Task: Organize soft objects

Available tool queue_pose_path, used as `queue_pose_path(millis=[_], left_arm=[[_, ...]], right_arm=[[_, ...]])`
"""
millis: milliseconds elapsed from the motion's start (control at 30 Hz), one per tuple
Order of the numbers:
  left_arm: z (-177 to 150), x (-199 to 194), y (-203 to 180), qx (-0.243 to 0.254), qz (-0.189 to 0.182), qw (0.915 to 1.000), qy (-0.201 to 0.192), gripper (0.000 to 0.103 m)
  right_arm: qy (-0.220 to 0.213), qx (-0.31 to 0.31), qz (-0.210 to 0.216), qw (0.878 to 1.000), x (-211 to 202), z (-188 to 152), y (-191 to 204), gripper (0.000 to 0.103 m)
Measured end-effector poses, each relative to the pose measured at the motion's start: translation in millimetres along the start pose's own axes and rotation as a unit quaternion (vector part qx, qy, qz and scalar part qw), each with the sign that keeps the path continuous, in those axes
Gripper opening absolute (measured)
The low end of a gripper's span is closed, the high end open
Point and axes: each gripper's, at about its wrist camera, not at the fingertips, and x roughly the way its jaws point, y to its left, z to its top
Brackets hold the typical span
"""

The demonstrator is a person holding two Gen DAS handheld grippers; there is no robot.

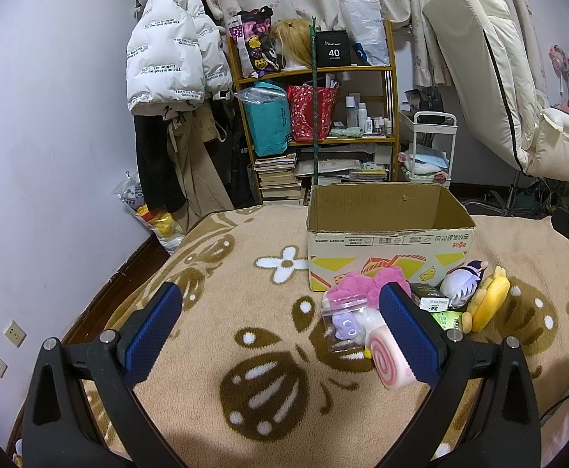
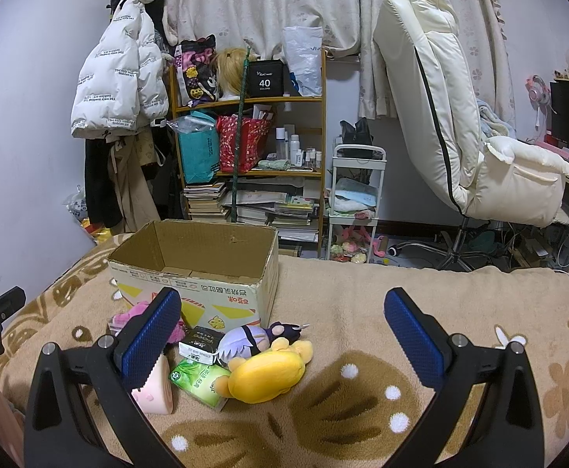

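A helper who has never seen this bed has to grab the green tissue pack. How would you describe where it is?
Find the open cardboard box on the tan flowered blanket; a small pile of items lies against its printed front. At the near edge of that pile, beside the yellow plush, lies the green tissue pack. It is the only flat, glossy green packet among the plush toys.

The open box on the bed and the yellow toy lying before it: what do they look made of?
The open brown cardboard box looks like corrugated cardboard: matte brown inside, ragged torn rim, glossy-looking print on the outside. The rounded yellow plush toy seems to be soft fabric over stuffing: fuzzy matte surface, bulging seams. Its filling cannot be seen.
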Motion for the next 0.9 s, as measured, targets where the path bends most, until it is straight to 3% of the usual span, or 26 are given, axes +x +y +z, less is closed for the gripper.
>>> queue_pose_path(millis=[900], left_arm=[[-3.3, 2.3, -0.7, 0.001, 0.0, 1.0, -0.001, 0.1]], right_arm=[[-0.002, 0.0, -0.002, 1.0, -0.1, 0.0, 0.3, 0.103]])
